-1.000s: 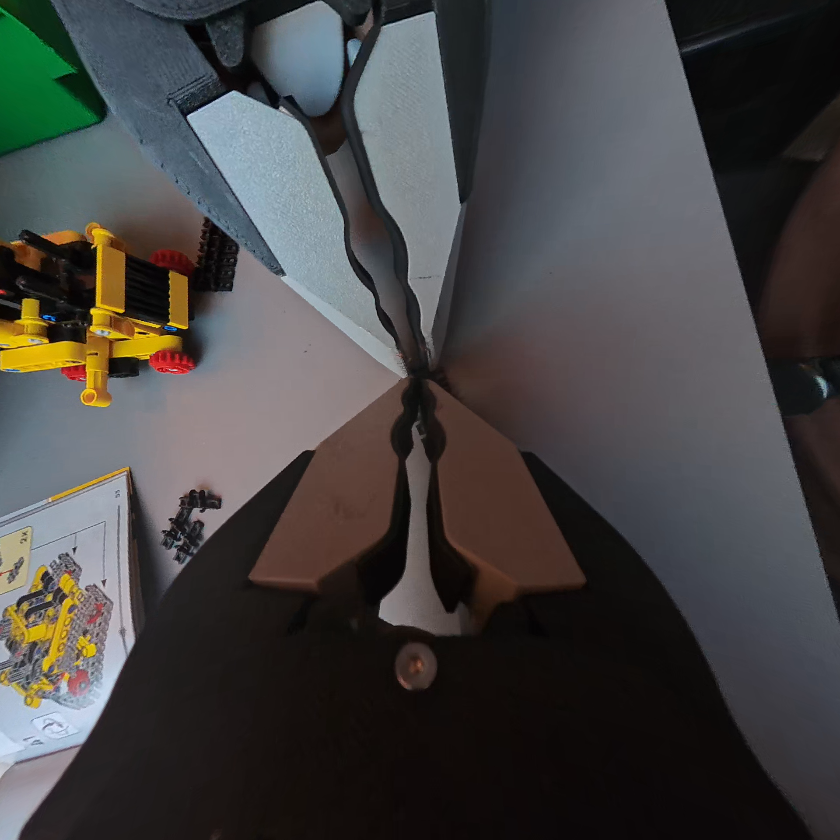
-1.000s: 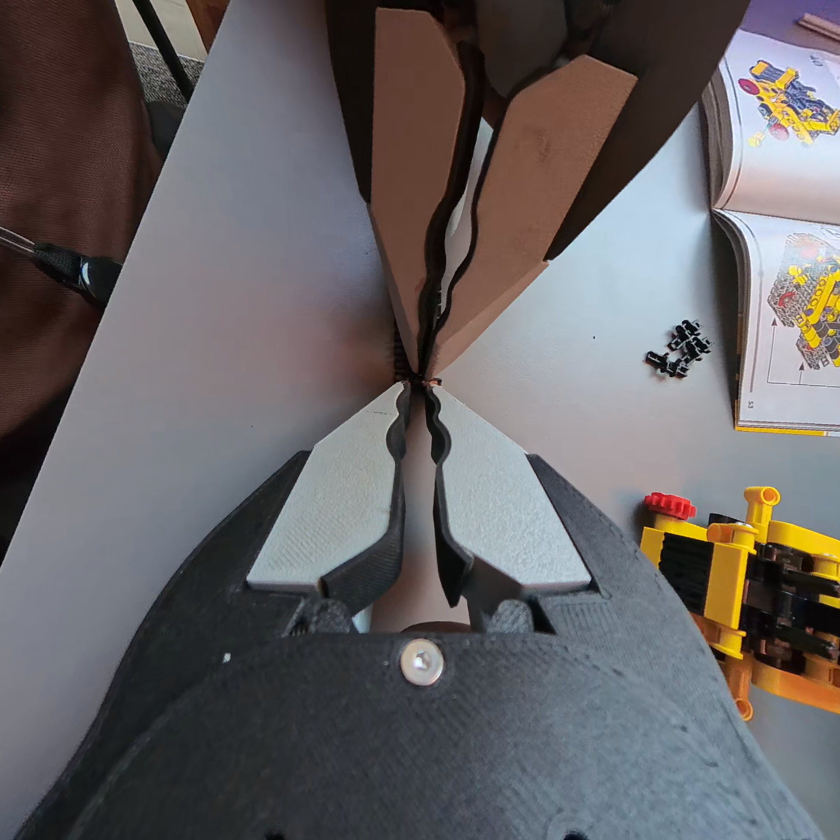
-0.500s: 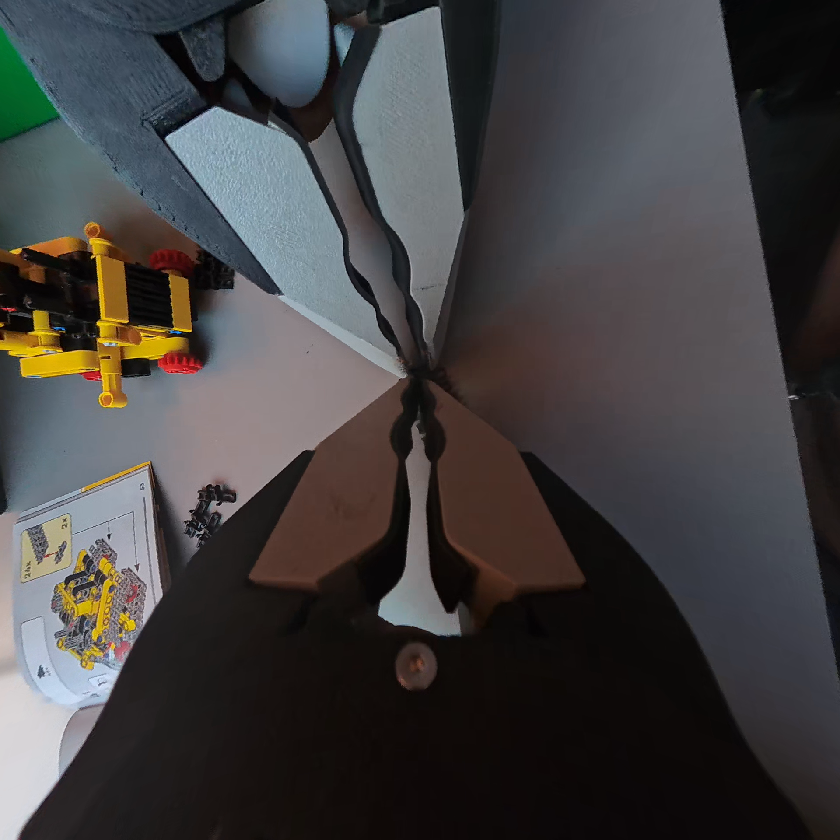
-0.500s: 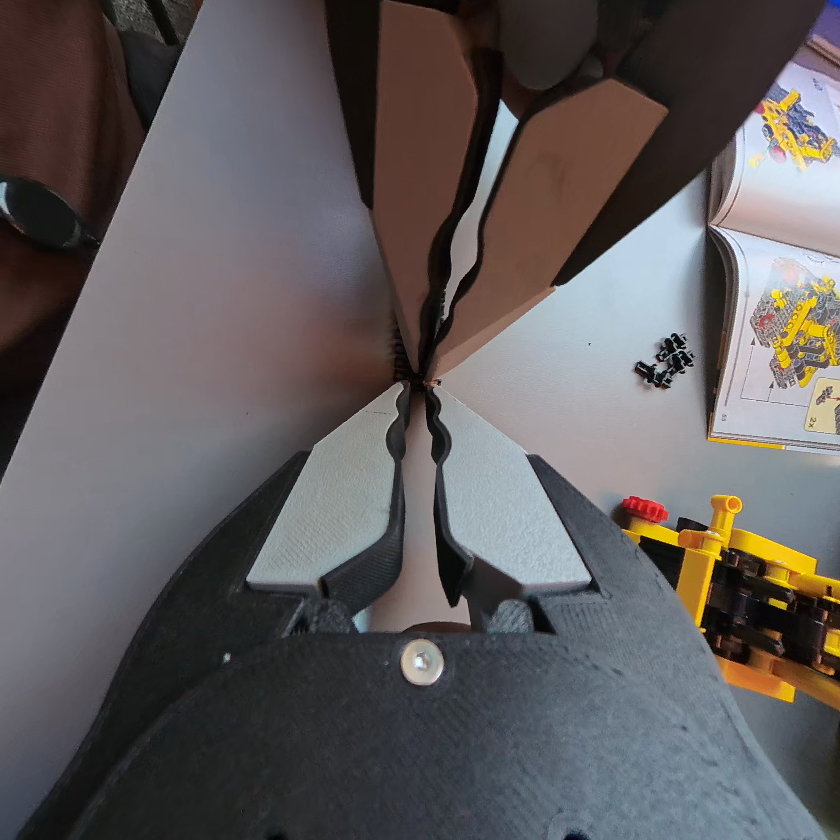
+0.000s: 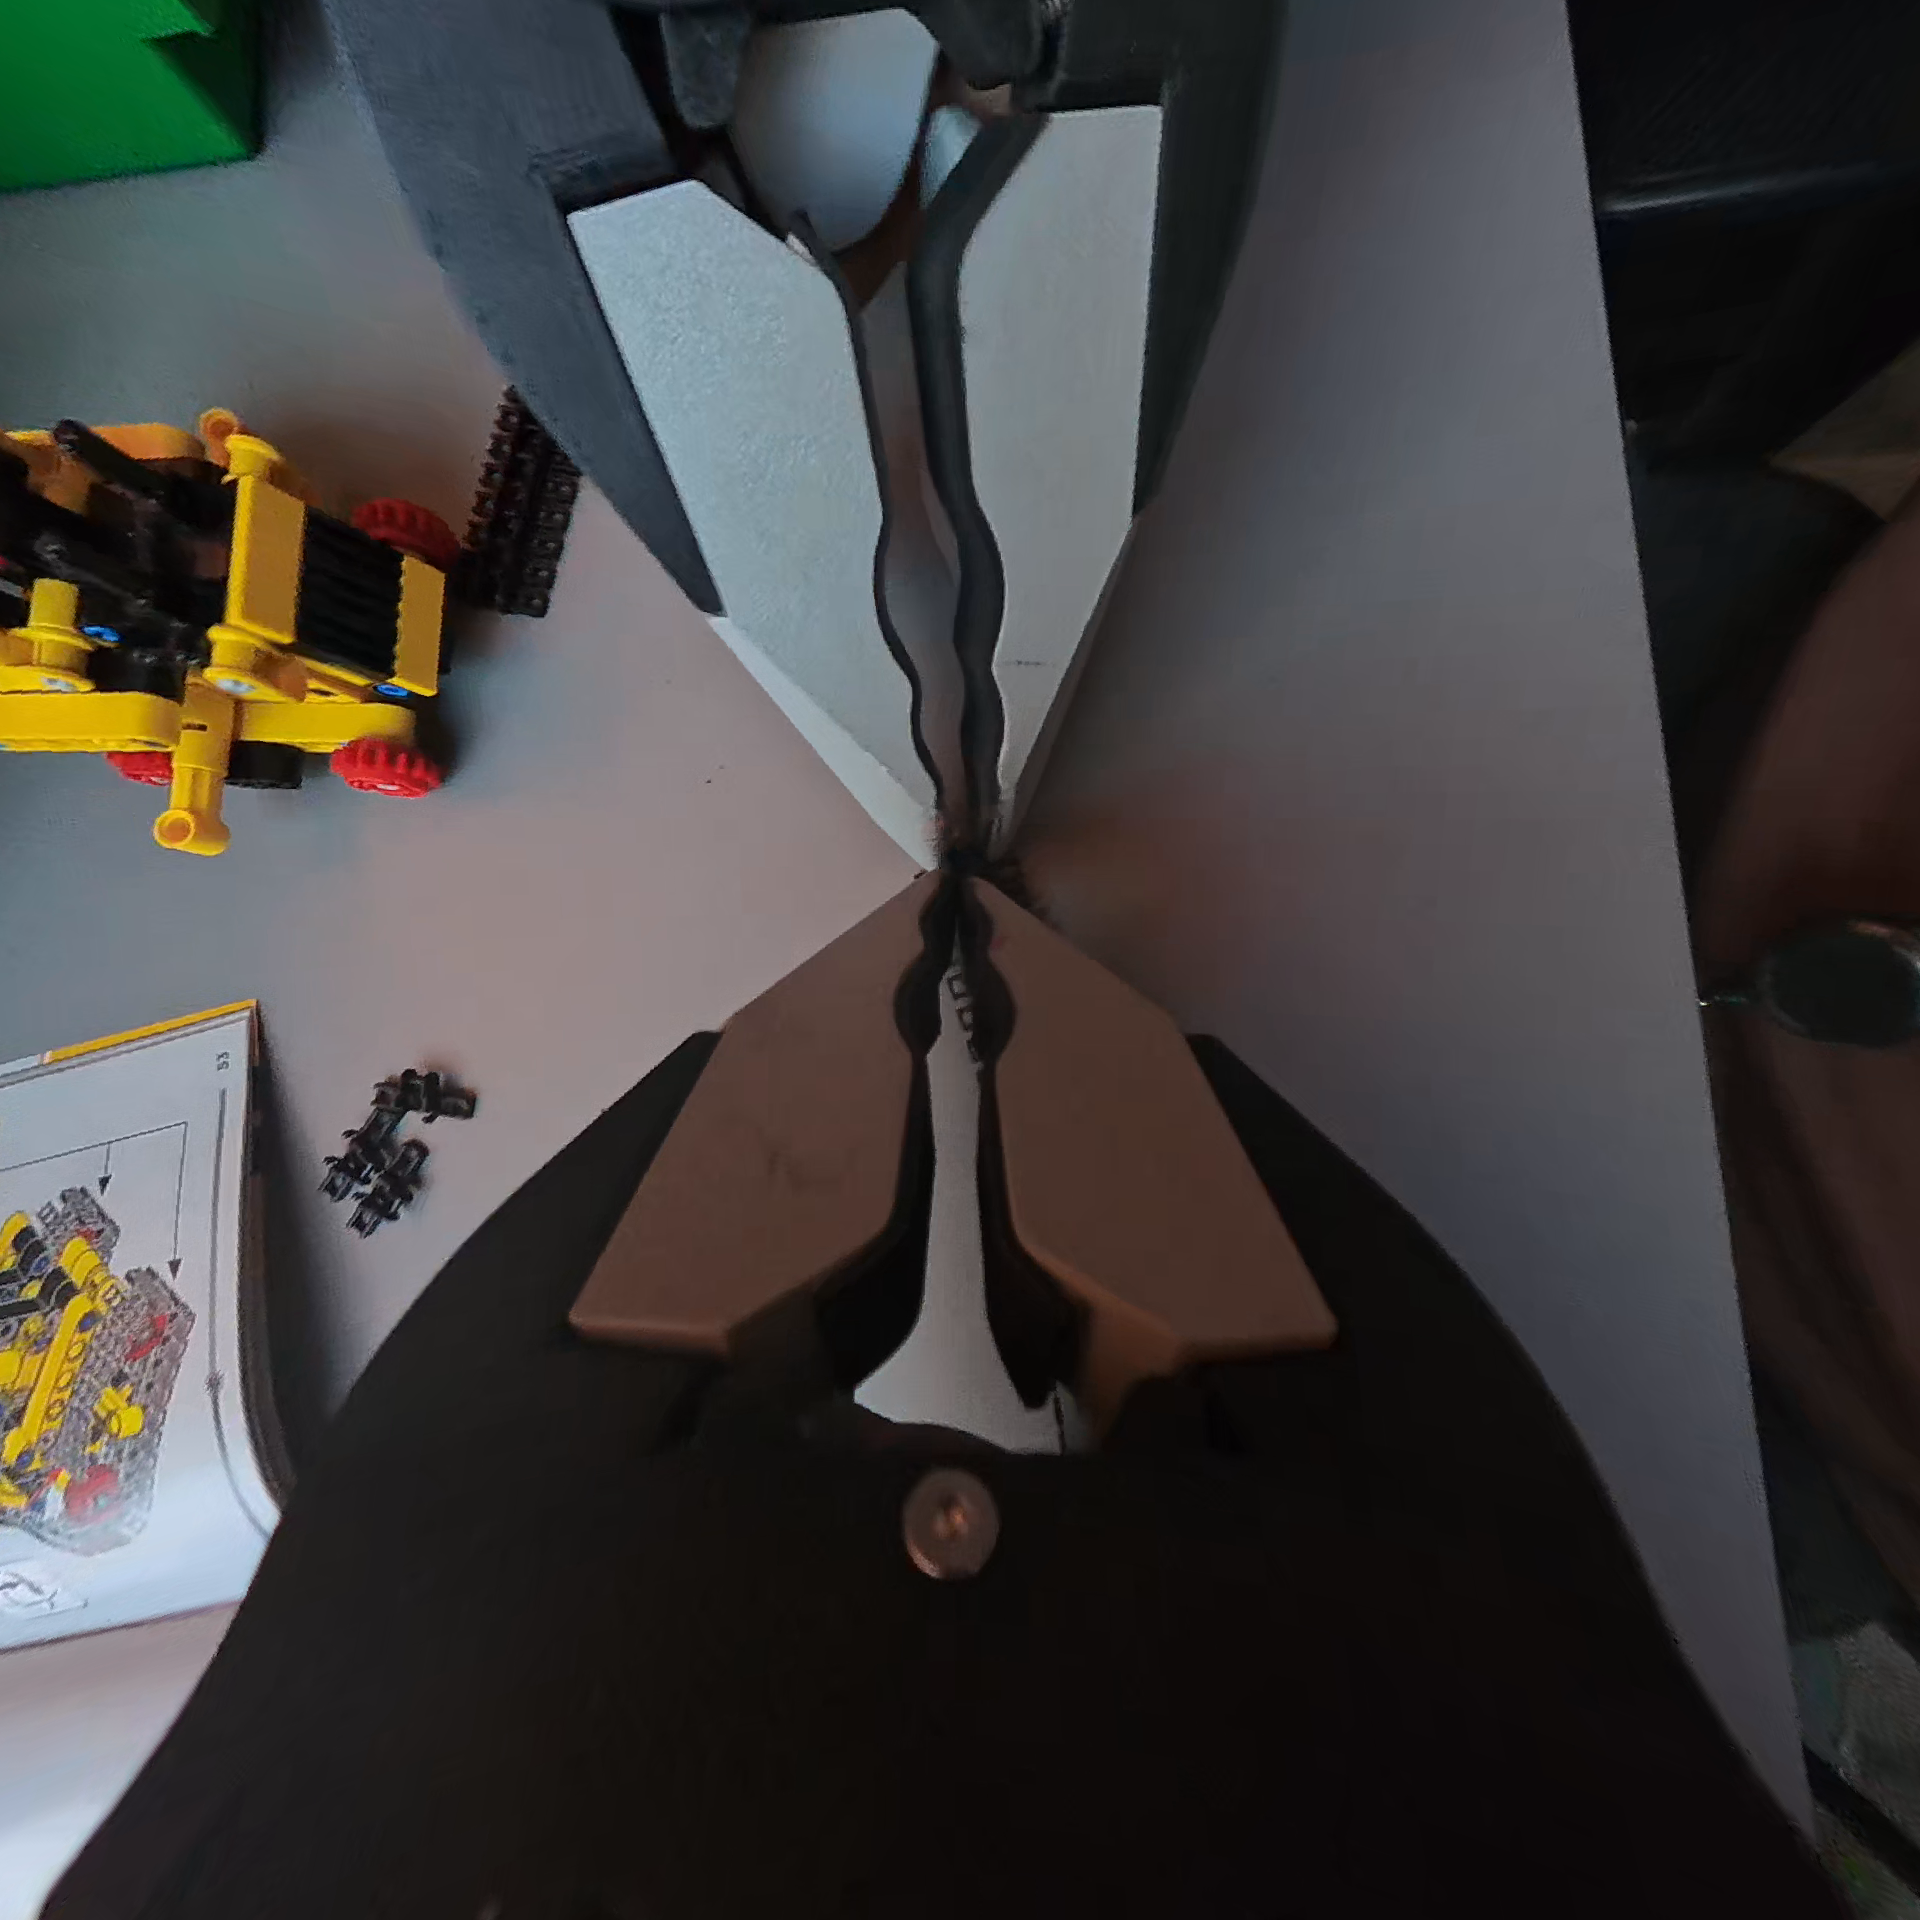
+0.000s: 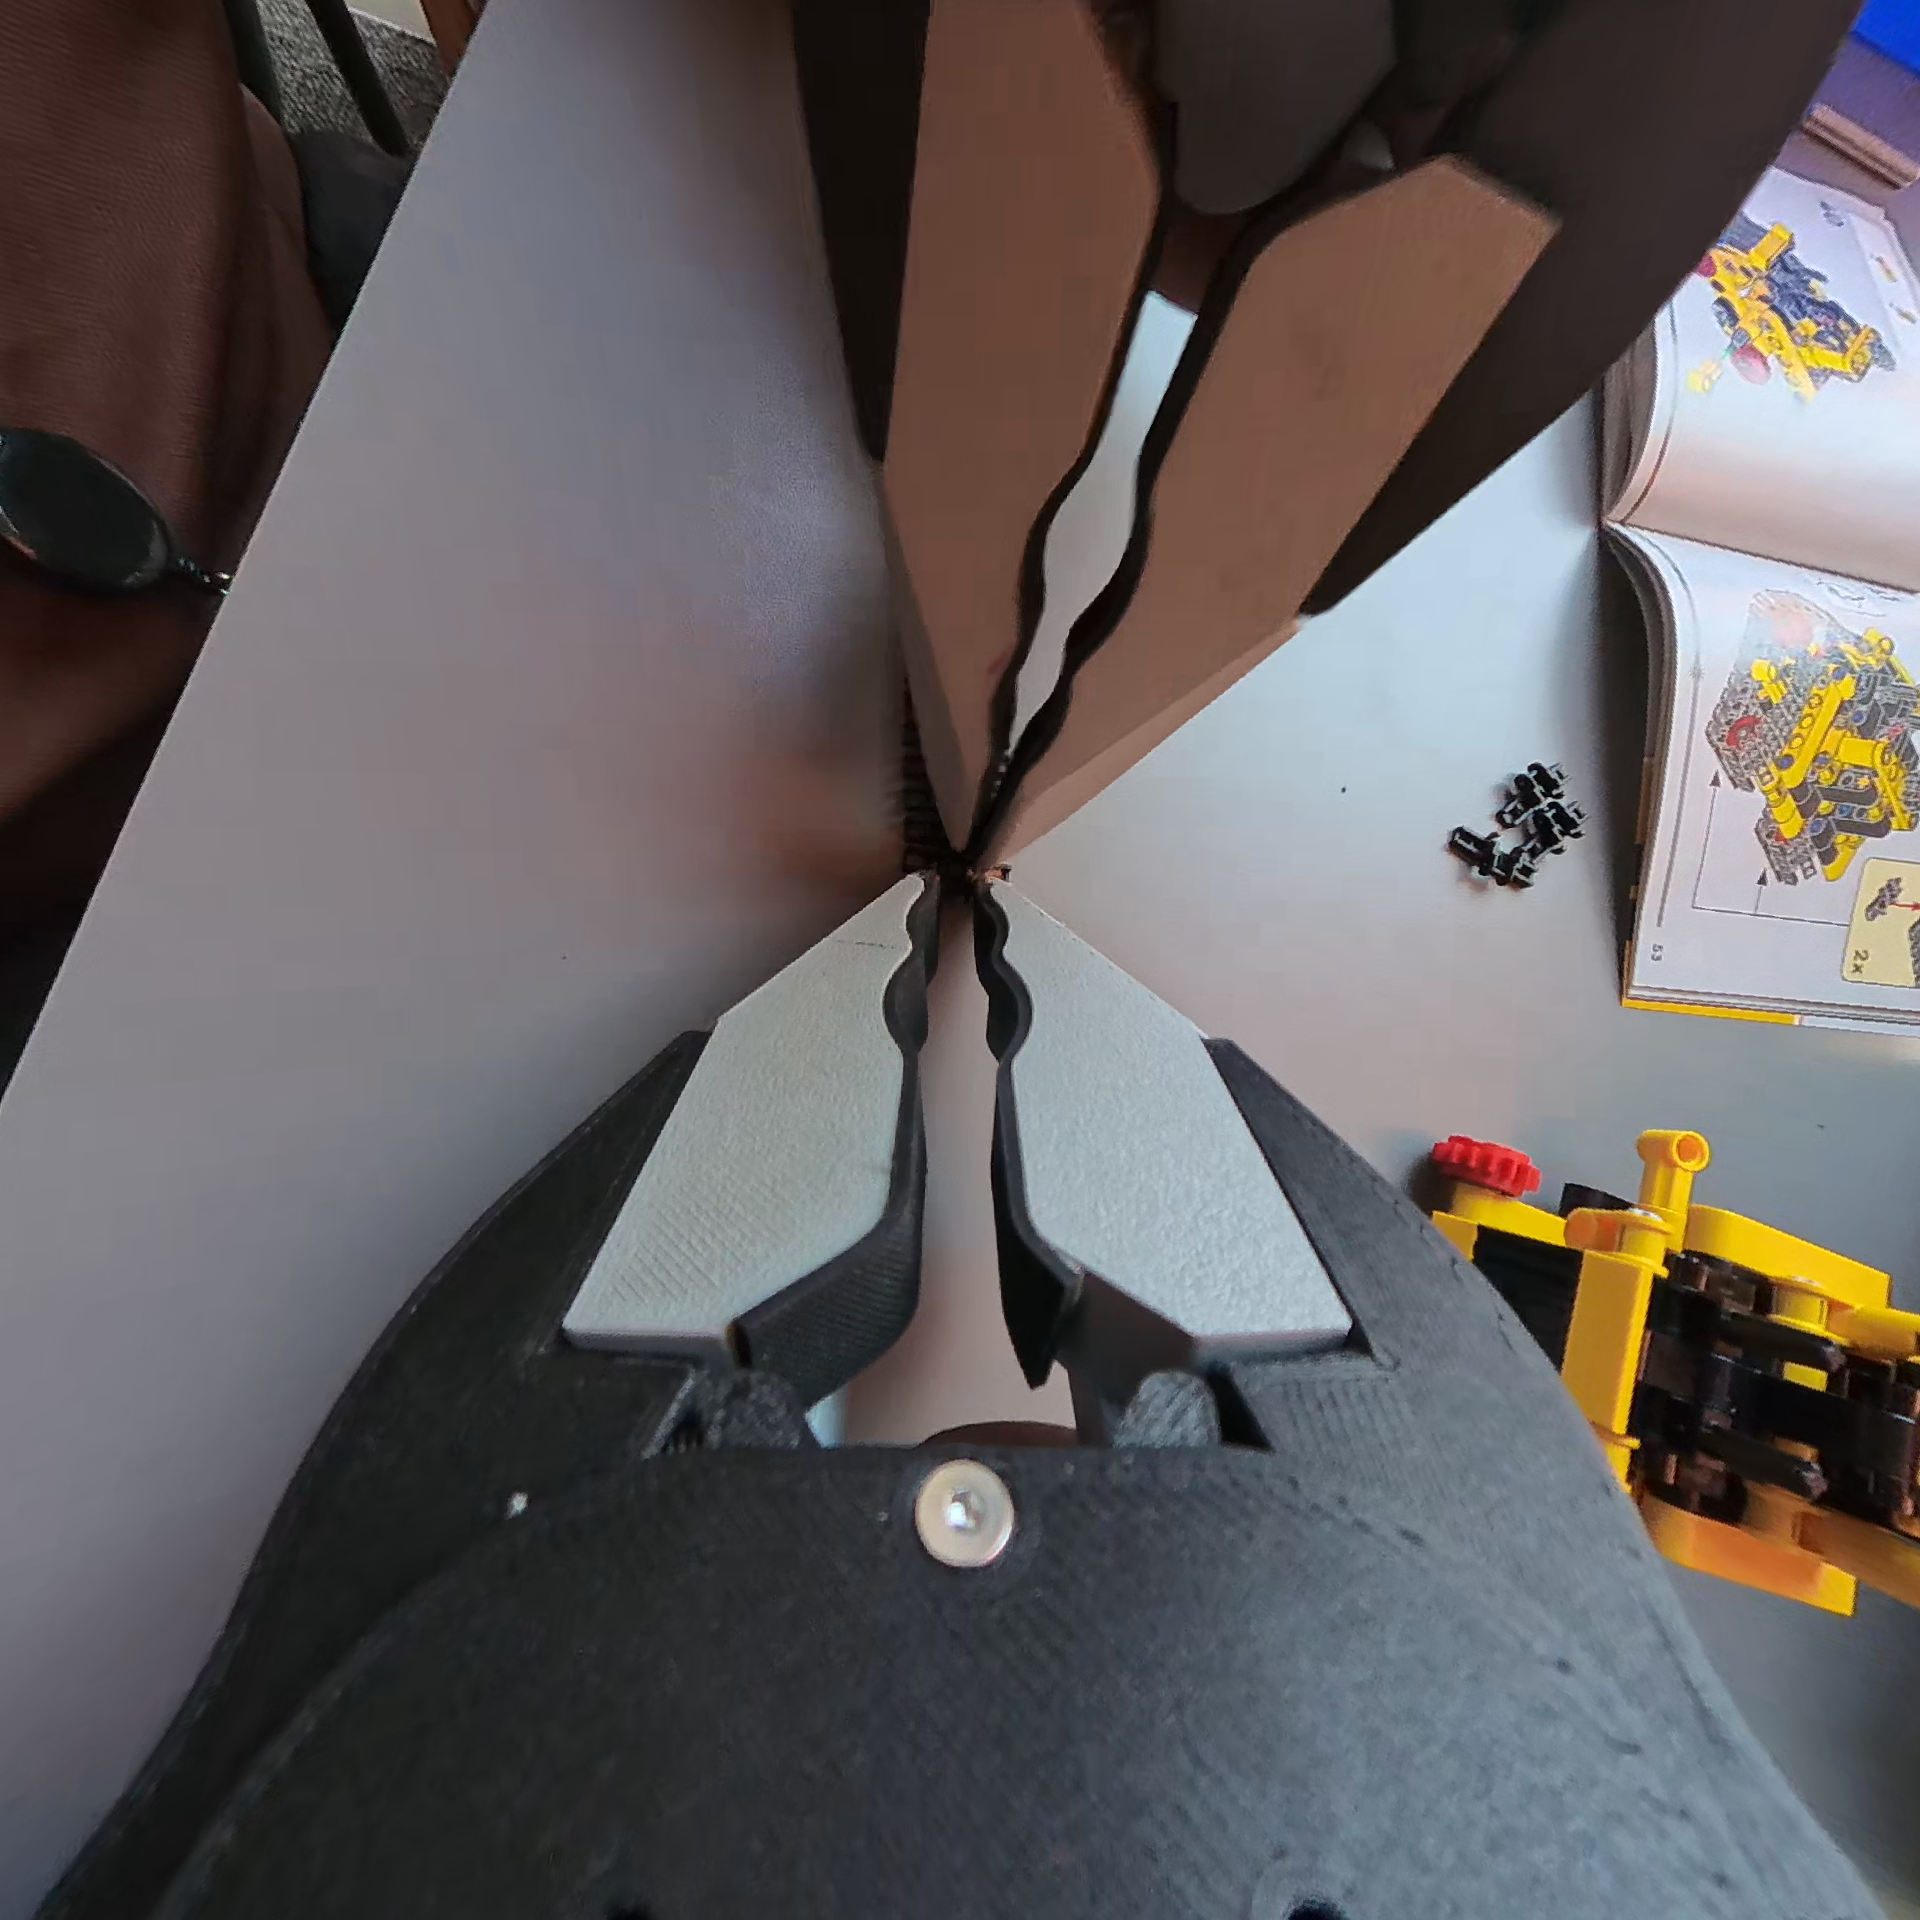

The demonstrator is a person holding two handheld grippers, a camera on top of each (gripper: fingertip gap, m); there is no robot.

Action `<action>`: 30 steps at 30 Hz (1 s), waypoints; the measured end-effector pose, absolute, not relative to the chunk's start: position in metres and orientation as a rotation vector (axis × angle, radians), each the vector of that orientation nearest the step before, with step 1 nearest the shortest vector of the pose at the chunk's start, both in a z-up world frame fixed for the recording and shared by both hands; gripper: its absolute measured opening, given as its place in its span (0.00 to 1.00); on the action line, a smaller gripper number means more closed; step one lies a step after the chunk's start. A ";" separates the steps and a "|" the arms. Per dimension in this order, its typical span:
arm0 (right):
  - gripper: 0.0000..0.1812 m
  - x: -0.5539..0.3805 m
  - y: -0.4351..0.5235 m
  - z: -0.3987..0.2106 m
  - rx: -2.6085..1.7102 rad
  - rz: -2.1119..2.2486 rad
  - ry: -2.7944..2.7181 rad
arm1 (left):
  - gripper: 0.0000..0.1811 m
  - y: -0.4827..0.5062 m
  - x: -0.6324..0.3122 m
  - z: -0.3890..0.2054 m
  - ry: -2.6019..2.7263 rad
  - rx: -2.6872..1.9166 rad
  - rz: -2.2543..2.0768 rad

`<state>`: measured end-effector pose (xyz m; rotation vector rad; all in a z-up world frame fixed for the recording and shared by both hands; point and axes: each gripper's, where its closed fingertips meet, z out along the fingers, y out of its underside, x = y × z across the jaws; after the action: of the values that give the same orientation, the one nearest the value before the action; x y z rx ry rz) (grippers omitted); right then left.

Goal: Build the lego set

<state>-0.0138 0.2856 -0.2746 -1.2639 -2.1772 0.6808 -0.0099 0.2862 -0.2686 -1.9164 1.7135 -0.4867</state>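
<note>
A green box sits at the far left, towards a corner of the grey table. Next to it, well back from the table edge where the person sits, stands the part-built lego vehicle, yellow and black with red gears. A short black track strip lies just beside its red gear, partly hidden by the right tool's body. Near the vehicle the open instruction booklet lies flat, and a small heap of black pins rests on the bare table just beside its yellow-edged page.

In the middle of the table the two tools meet tip to tip. The left hand-held gripper, with tan fingers, is closed on a thin black ridged strip. The strip shows through the slit between the fingers in the left wrist view, and along the outer side of one tan finger in the right wrist view. The right hand-held gripper, with pale grey fingers on a black body, is closed to a sliver. Its tips press against the end of the same strip, though I cannot tell whether it actually pinches it.

Farther right runs the table edge, and past it are brown clothing and a dark round object.
</note>
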 end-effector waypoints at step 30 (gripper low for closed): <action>0.02 -0.015 0.280 -0.273 -1.179 0.597 -2.188 | 0.03 0.275 -0.023 -0.272 1.750 -1.908 -0.613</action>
<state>-0.0146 0.2804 -0.2735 -1.1791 -2.1876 0.5969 -0.0231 0.2748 -0.2722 -1.9083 1.7502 -0.6126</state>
